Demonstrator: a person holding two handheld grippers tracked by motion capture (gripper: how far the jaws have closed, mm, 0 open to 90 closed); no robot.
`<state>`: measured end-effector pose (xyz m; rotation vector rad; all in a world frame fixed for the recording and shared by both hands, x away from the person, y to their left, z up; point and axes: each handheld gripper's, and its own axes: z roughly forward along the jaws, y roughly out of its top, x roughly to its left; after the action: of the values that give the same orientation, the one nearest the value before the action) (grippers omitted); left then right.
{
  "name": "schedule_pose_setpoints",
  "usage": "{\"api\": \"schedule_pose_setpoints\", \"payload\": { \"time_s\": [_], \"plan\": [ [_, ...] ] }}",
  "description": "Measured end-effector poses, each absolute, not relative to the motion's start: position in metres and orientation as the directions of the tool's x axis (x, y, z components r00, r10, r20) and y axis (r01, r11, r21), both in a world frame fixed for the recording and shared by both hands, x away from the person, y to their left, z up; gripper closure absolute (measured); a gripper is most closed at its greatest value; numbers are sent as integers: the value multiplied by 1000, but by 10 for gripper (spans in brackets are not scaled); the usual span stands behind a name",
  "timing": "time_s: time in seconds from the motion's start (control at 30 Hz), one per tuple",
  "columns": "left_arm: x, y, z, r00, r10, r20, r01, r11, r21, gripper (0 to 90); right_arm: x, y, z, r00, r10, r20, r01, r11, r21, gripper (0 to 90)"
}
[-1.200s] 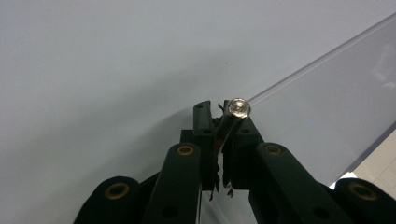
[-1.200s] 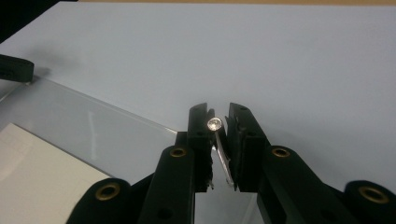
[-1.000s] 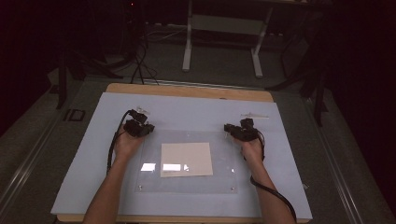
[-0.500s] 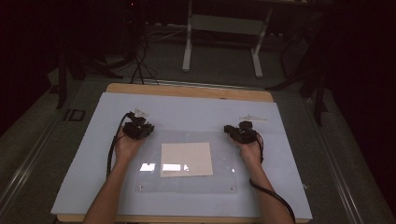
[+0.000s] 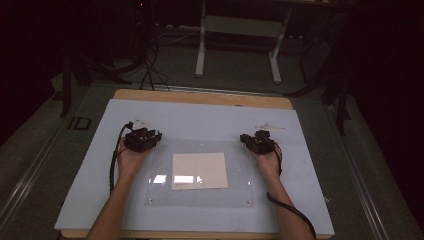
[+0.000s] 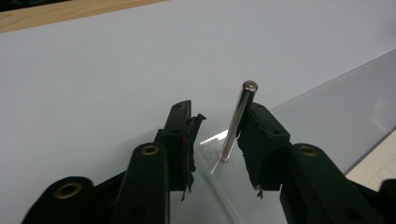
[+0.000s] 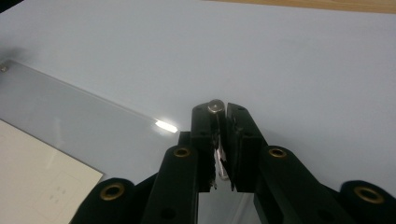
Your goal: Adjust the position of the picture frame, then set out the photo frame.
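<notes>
Although both hands sit at the far corners of the clear acrylic sheet point(image 5: 200, 195) much as they did a second ago, little has shifted. The left gripper point(image 6: 217, 140) has its jaws apart around a metal pin point(image 6: 237, 122) standing at the far left corner, touching one jaw only. The right gripper point(image 7: 219, 140) is clamped on its own pin point(image 7: 215, 107) (far right corner). A cream paper point(image 5: 199, 171) lies under the sheet, mid-table. Judgement: pin work is under way, left side unfinished.
</notes>
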<state>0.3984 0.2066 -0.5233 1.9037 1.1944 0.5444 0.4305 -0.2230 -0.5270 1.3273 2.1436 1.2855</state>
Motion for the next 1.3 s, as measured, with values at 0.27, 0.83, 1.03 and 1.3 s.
{"api": "schedule_pose_setpoints", "payload": {
  "time_s": [0.27, 0.83, 1.03, 1.3],
  "plan": [
    [393, 214, -522, 461, 881, -110, 508, -160, 846, 613, 429, -223, -527, -519, 836, 177, 552, 169, 816, 824],
    [386, 209, -529, 452, 886, -101, 471, -141, 871, 644, 418, -222, -511, -555, 831, 25, 459, 282, 843, 733],
    [386, 205, -530, 434, 896, -98, 449, -121, 886, 694, 418, -224, -513, -542, 840, 22, 473, 282, 835, 738],
    [387, 200, -529, 435, 894, -102, 439, -111, 892, 805, 419, -227, -515, -537, 842, 44, 475, 259, 841, 730]
  ]
}}
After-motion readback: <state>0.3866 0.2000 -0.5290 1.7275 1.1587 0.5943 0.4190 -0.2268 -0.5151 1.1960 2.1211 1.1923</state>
